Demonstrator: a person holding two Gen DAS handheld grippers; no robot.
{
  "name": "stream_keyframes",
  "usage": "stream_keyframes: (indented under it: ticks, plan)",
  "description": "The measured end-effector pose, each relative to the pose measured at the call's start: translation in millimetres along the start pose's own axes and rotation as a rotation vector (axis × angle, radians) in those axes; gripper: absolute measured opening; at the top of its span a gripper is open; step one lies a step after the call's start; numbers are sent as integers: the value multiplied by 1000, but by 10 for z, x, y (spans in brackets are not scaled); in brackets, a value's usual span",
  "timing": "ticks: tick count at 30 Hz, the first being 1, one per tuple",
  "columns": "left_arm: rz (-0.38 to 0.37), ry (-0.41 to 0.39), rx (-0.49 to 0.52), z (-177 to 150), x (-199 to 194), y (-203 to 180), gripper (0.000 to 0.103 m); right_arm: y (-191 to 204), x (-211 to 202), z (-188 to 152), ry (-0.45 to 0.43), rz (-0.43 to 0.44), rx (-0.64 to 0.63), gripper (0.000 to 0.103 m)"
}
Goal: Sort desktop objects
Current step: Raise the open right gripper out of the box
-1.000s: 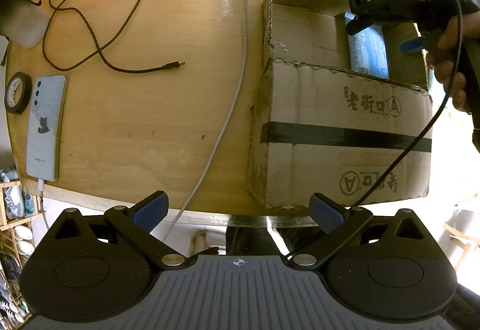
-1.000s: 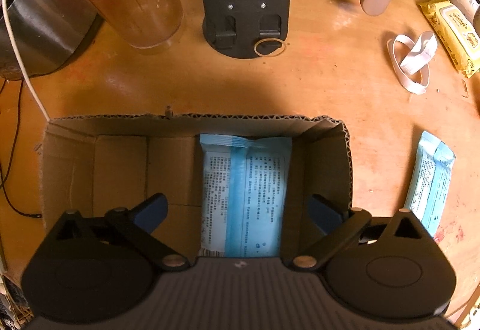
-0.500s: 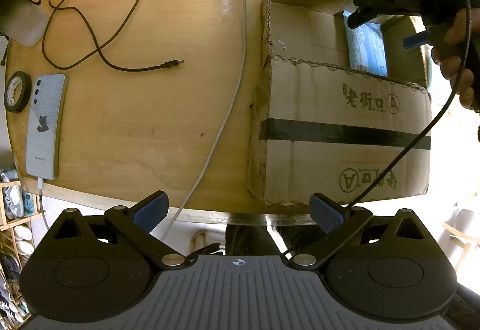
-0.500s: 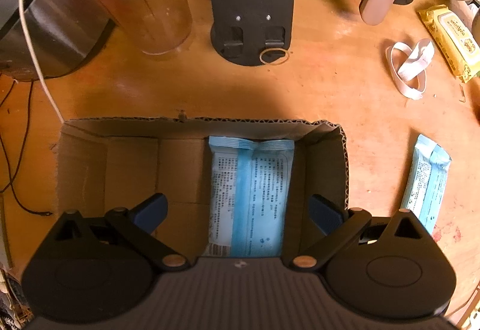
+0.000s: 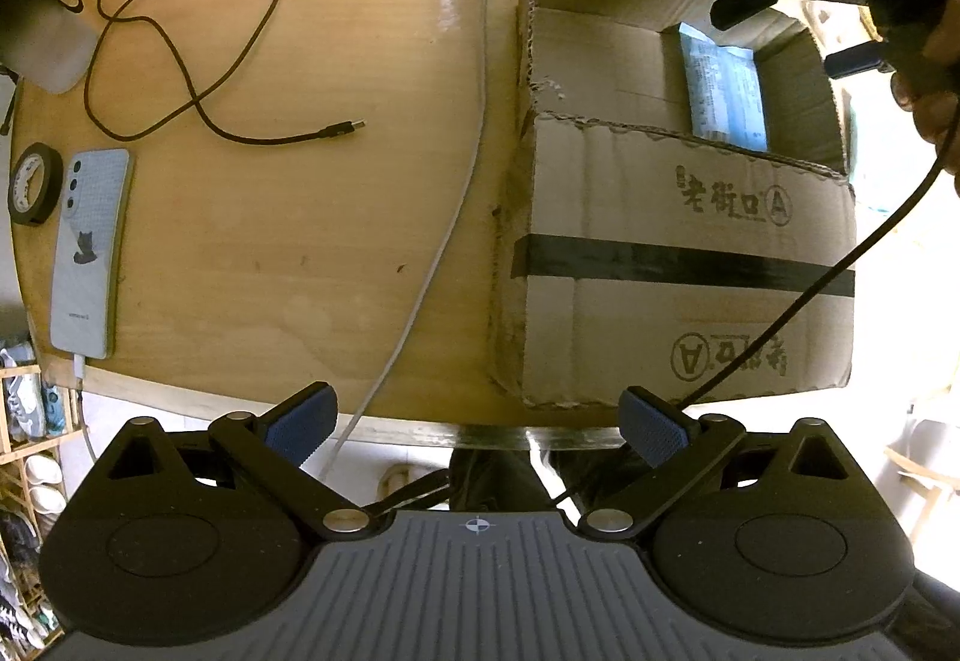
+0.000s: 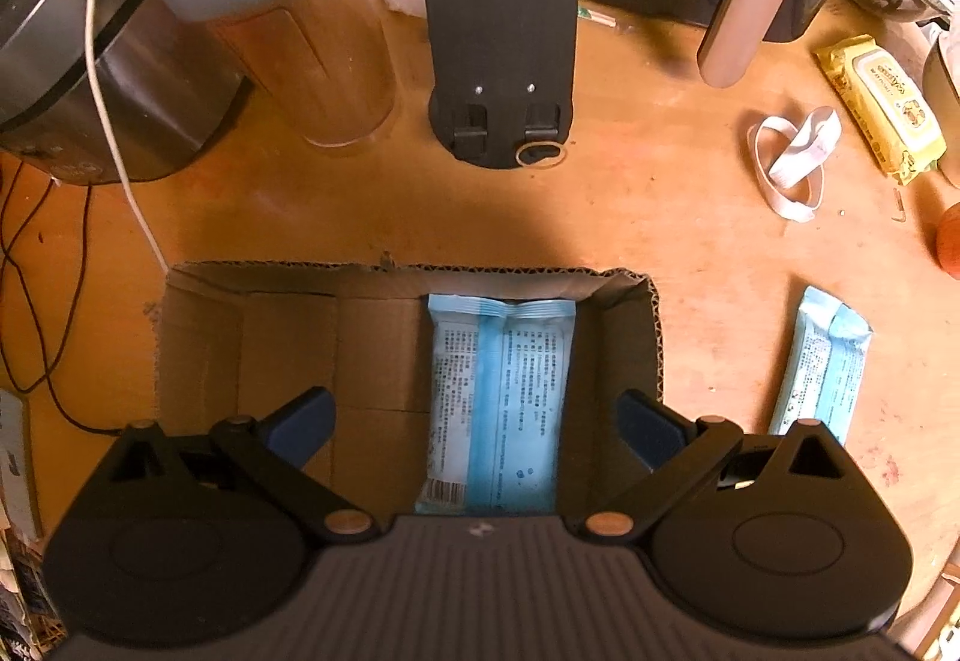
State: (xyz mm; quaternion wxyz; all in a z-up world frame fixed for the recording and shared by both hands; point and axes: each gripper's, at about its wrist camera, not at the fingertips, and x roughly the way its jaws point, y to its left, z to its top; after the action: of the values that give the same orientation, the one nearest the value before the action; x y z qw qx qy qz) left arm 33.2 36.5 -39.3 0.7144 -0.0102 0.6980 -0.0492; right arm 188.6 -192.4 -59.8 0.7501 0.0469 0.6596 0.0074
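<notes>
Open cardboard box [image 5: 678, 265] at frame right holds blue packet [image 5: 723, 90]; phone [image 5: 90, 253] at left tabletop [image 5: 312, 217] edge.

Left gripper [image 5: 474, 421] and right gripper [image 6: 474, 418], both spread wide, nothing held.

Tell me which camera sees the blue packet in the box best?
The right wrist view: it looks straight down on the blue packet lying flat in the box. The left wrist view shows only part, behind the box wall.

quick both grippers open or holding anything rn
left gripper: jaws open, holding nothing, back at the table edge.
right gripper: jaws open, holding nothing, above the cardboard box.
</notes>
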Motion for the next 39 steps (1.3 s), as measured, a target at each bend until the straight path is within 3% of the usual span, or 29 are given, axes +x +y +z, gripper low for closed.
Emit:
stream_keyframes:
  ticks: [18,39]
  plan:
    - [4,-8,1,-20,-8,-38,103,-46,-82,8,-6,5,6,103]
    - [8,-14,18,-37,-10,-268,103,-406,-91,-47,-7,-8,30,103]
